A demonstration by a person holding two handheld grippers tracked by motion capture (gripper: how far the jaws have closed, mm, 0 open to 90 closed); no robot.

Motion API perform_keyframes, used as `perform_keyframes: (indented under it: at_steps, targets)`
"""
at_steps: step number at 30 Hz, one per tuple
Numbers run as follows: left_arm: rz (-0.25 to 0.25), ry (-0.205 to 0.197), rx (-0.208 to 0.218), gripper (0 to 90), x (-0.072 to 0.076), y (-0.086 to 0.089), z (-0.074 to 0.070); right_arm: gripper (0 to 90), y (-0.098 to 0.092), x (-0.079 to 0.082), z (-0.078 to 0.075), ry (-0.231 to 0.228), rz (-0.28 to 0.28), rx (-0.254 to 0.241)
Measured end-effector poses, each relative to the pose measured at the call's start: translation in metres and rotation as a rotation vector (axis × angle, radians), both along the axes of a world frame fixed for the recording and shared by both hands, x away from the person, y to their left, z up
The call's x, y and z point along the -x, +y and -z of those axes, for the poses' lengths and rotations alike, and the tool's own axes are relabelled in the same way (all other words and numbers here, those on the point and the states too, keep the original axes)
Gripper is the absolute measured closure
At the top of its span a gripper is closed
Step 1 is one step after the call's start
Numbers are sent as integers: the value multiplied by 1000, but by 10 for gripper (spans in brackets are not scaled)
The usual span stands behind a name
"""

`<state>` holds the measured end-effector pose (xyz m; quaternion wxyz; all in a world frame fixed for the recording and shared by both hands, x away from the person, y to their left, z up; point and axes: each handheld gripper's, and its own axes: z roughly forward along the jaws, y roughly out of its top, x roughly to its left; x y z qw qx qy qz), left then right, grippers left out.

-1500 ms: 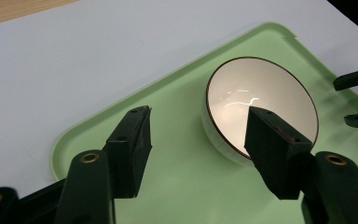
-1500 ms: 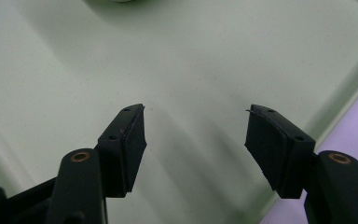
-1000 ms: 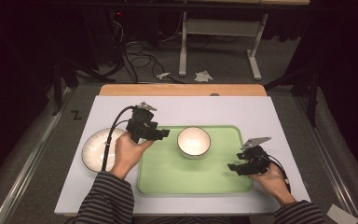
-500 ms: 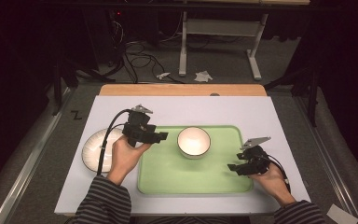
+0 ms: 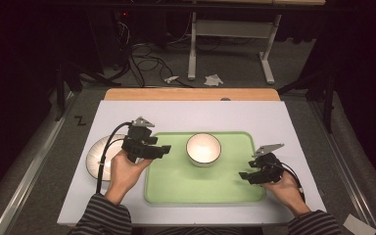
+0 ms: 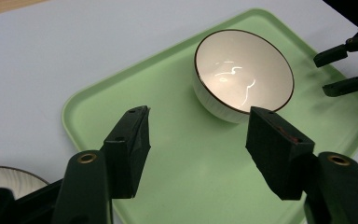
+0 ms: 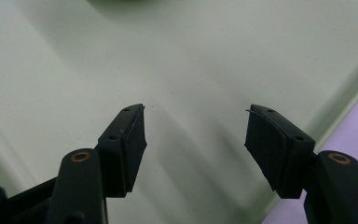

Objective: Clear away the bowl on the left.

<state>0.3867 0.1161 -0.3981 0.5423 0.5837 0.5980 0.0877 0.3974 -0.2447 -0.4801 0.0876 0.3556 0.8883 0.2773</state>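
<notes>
A white bowl (image 5: 203,148) with a dark rim stands upright on the far half of a light green tray (image 5: 176,188). My left gripper (image 5: 164,149) hovers over the tray's left edge, open, with nothing between its jaws. In the left gripper view the bowl (image 6: 244,70) lies just beyond my open left gripper (image 6: 198,123), off to the right and apart from it. My right gripper (image 5: 245,176) stands open over the tray's right side. In the right gripper view, bare tray (image 7: 168,60) shows between and beyond the jaws of my right gripper (image 7: 196,123).
A white ribbed plate (image 5: 94,156) lies on the pale table cover (image 5: 274,117) left of the tray, partly under my left hand. Its rim (image 6: 4,176) shows at the lower left of the left gripper view. A wooden strip (image 5: 191,94) runs along the table's far edge.
My left gripper has drawn back leftward and a little nearer, away from the bowl, still open. The right gripper, bowl and tray have not moved.
</notes>
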Motion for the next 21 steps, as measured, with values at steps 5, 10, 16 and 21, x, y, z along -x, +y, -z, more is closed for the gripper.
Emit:
perform_keyframes:
  at_steps: [5, 10, 16, 21]
  targets:
    - [3, 12, -2, 396, 6, 3, 4, 392, 0, 0, 0, 2, 1, -3]
    - [2, 12, -1, 396, 9, 5, 7, 392, 0, 0, 0, 1, 1, 0]
    - [7, 17, -5, 394, 14, 6, 9, 392, 0, 0, 0, 2, 2, 1]
    - [2, 25, -2, 391, 16, 6, 14, 392, 0, 0, 0, 3, 3, 2]
